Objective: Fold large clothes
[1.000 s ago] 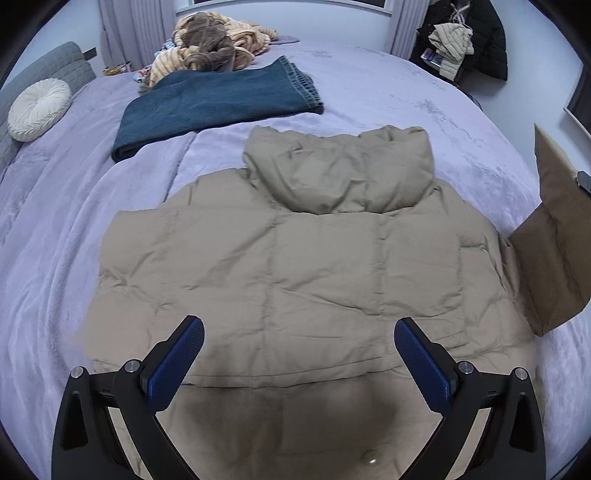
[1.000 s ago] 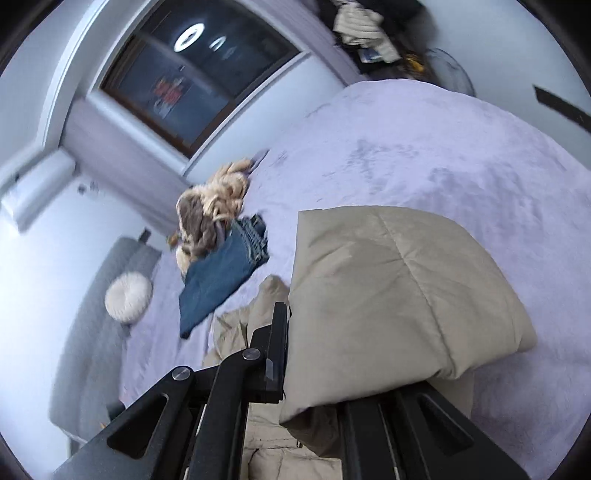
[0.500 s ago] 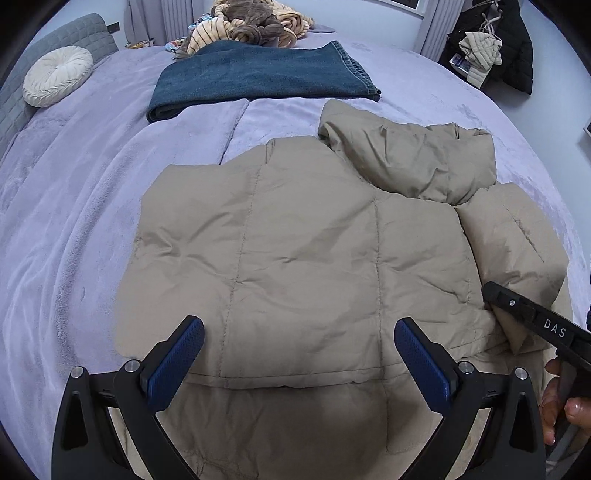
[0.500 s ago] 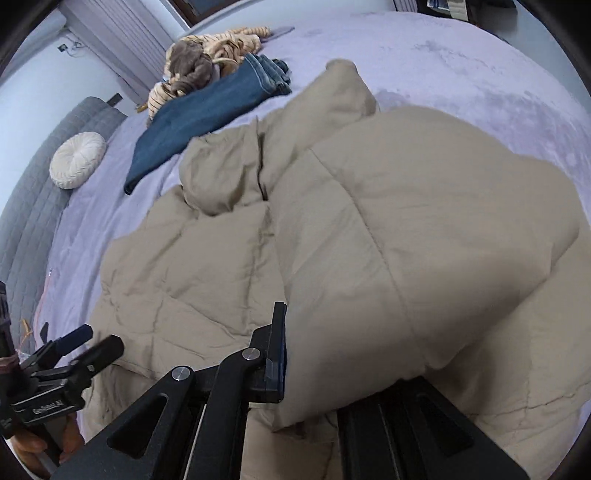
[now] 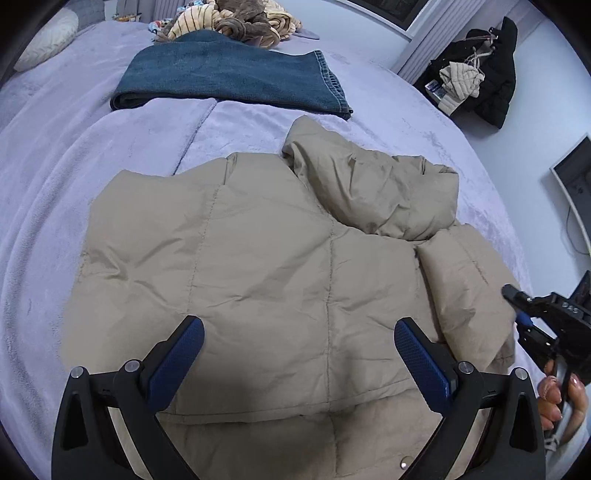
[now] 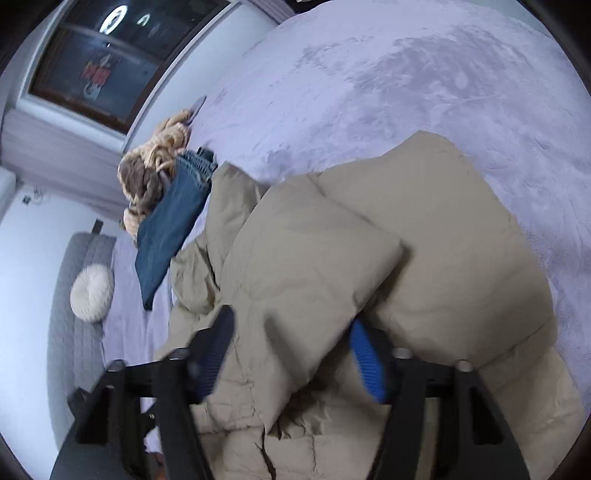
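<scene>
A beige puffer jacket (image 5: 266,266) lies back-up on the lilac bed, hood (image 5: 373,188) toward the far side. Its right sleeve (image 5: 465,273) is folded in over the body. My left gripper (image 5: 299,350) is open and empty, hovering over the jacket's lower part. My right gripper (image 6: 291,354) is open just above the folded sleeve (image 6: 314,258), with the fabric lying between and under its fingers. It also shows in the left wrist view (image 5: 532,317) at the jacket's right edge, held by a hand.
Folded blue jeans (image 5: 229,77) lie beyond the jacket, with a heap of striped and brown clothes (image 5: 236,22) behind them. A round white cushion (image 6: 92,291) rests by the grey headboard. Dark clothes (image 5: 484,70) hang at the far right wall.
My right gripper carried the sleeve in over the jacket body, then opened and let it go. My left gripper stayed open over the lower jacket while its view turned left.
</scene>
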The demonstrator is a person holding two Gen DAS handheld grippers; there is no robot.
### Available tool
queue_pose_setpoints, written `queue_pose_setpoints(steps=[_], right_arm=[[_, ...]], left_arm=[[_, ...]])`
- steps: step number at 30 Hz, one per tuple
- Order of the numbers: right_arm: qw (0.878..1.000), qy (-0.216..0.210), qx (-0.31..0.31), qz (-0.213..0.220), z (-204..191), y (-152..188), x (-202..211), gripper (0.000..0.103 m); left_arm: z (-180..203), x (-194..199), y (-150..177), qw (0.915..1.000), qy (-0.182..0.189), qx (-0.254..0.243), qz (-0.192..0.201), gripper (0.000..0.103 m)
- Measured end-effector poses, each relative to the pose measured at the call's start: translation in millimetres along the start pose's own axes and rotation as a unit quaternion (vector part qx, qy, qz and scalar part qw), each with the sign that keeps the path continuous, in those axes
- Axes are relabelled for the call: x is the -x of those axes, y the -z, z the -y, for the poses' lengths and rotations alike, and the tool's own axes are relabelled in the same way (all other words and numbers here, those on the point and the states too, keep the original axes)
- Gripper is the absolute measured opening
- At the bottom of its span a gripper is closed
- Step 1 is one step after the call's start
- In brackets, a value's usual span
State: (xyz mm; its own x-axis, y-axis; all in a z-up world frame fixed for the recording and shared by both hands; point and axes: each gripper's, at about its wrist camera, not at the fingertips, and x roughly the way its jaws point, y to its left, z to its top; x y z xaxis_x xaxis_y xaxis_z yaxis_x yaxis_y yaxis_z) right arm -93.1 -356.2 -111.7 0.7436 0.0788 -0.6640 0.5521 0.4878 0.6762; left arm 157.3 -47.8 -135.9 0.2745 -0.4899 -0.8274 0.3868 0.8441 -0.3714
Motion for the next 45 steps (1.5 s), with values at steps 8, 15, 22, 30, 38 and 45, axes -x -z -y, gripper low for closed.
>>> queue_pose_setpoints(steps=[8, 15, 22, 30, 38, 45], right_arm=[[0.967, -0.019, 0.253, -0.037, -124, 44, -21, 0.010], [0.913, 0.043, 0.377, -0.146, -165, 126, -83, 0.038], [0.945, 0.021, 0.280, -0.166, -99, 104, -39, 0.067], [0.993, -0.017, -0.073, -0.087, 85, 36, 38, 0.067], [0.991, -0.053, -0.122, -0.015, 103, -13, 48, 0.006], [0.999, 0.017, -0.020, -0.044, 93, -12, 29, 0.005]], left_arm=[[-38, 13, -4, 0.9835, 0.154, 0.095, -0.006, 0.103], [-44, 8, -8, 0.9601, 0.248, 0.127, -0.029, 0.103], [-19, -24, -9, 0.9673, 0.221, 0.103, -0.068, 0.103], [15, -55, -18, 0.9788, 0.181, 0.056, -0.079, 0.087], [29, -36, -21, 0.9932, 0.112, 0.002, -0.031, 0.011], [2, -56, -6, 0.9968, 0.063, -0.008, -0.048, 0.012]])
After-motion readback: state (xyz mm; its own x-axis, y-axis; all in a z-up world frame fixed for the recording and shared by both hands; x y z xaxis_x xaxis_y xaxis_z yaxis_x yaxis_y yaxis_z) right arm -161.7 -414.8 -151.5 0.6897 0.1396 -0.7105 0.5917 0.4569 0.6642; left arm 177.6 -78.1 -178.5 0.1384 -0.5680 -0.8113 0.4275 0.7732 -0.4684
